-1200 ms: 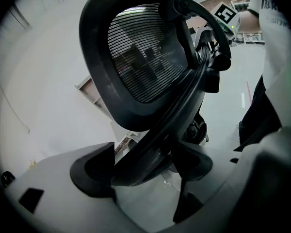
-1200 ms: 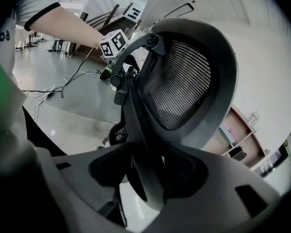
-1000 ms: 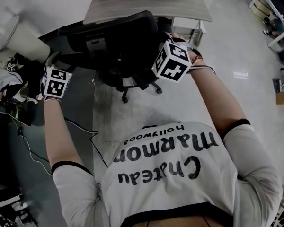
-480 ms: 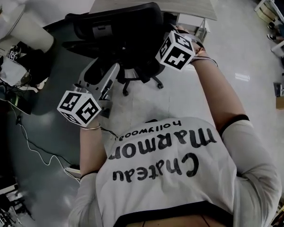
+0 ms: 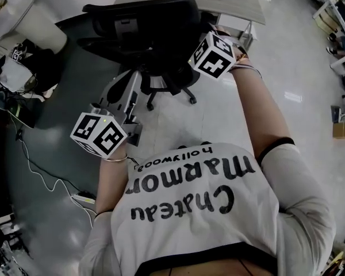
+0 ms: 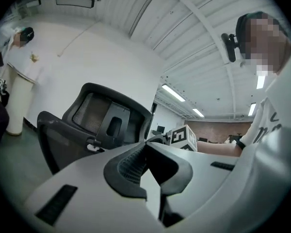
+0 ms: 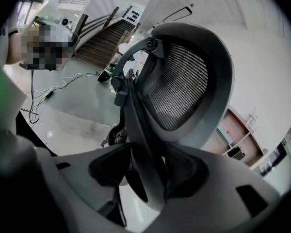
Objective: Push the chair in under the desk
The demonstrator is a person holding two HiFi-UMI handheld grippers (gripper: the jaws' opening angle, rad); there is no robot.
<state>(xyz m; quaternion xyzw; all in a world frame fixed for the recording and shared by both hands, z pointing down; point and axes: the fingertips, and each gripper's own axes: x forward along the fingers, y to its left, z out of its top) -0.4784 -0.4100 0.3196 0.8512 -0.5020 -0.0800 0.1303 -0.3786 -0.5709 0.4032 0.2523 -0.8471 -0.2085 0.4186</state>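
Observation:
The black mesh-backed office chair [image 5: 144, 25] stands with its seat toward the wooden desk [image 5: 230, 4]. My right gripper [image 7: 145, 171] is shut on the rim of the chair's backrest [image 7: 184, 81]; in the head view its marker cube [image 5: 213, 56] sits at the chair's right edge. My left gripper [image 5: 132, 79] hangs free behind the chair, off it, jaws shut with nothing between them [image 6: 145, 144]. The chair [image 6: 102, 125] shows beyond its tips in the left gripper view.
A person in white [image 5: 17, 33] stands at the left beside dark gear. Cables [image 5: 43, 180] and a power strip [image 5: 83, 199] lie on the floor at lower left. More desks [image 5: 339, 16] line the far right. The chair's wheeled base [image 5: 167, 94] is in front of me.
My left gripper came off the chair's left side, drew back toward my body and shut. The right gripper kept its grip, and the chair sits slightly closer to the desk.

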